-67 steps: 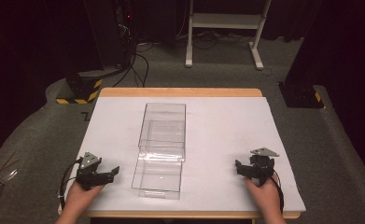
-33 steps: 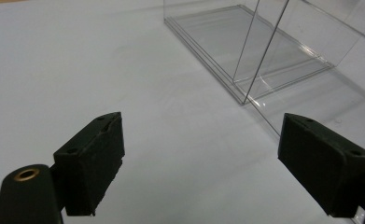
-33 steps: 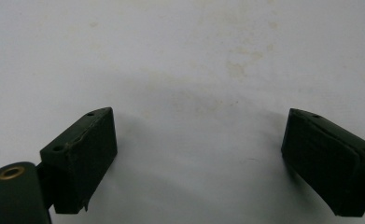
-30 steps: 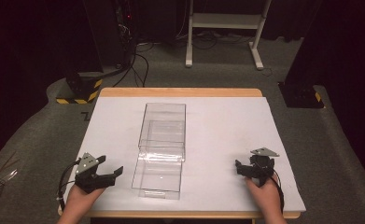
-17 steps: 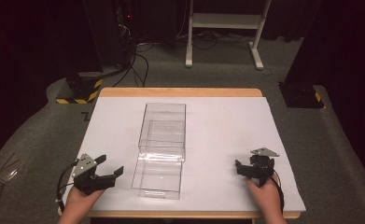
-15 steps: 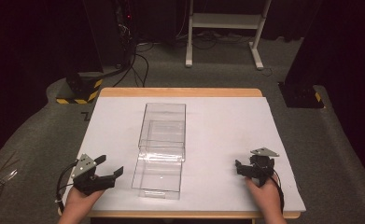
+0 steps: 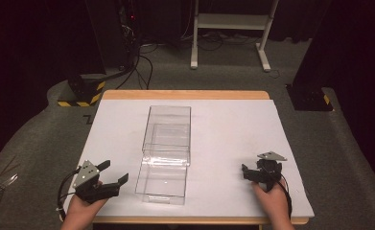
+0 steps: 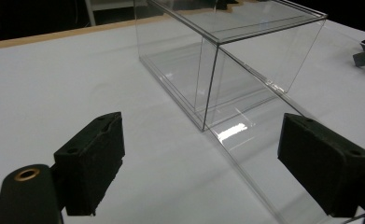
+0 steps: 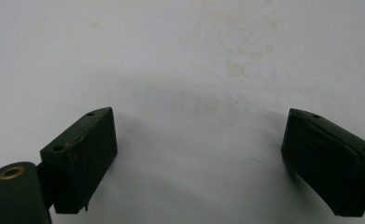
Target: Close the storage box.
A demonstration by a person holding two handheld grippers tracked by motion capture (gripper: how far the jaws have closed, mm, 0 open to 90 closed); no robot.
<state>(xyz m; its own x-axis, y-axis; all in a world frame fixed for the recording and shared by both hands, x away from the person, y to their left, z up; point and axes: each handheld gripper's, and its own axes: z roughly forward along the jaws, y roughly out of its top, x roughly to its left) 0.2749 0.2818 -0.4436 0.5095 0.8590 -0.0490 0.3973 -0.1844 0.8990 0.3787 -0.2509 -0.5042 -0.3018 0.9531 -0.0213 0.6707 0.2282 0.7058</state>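
High view: clear box point(image 7: 168, 143) mid-counter point(image 7: 223, 124), lower section pulled out toward the near edge; left tool point(image 7: 112, 176) just beside it, right tool point(image 7: 245, 171) well apart. Left gripper view: jaws spread, aimed at box point(image 8: 227, 60) corner, not touching. Right gripper view: jaws apart over bare counter point(image 9: 185, 56), faint stains.

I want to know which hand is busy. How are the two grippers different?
The left gripper points at the clear plastic box, close to its near corner; the right gripper sits farther off, facing bare white table cover. The left gripper looks tilted; the right looks level. Both are open and hold nothing.
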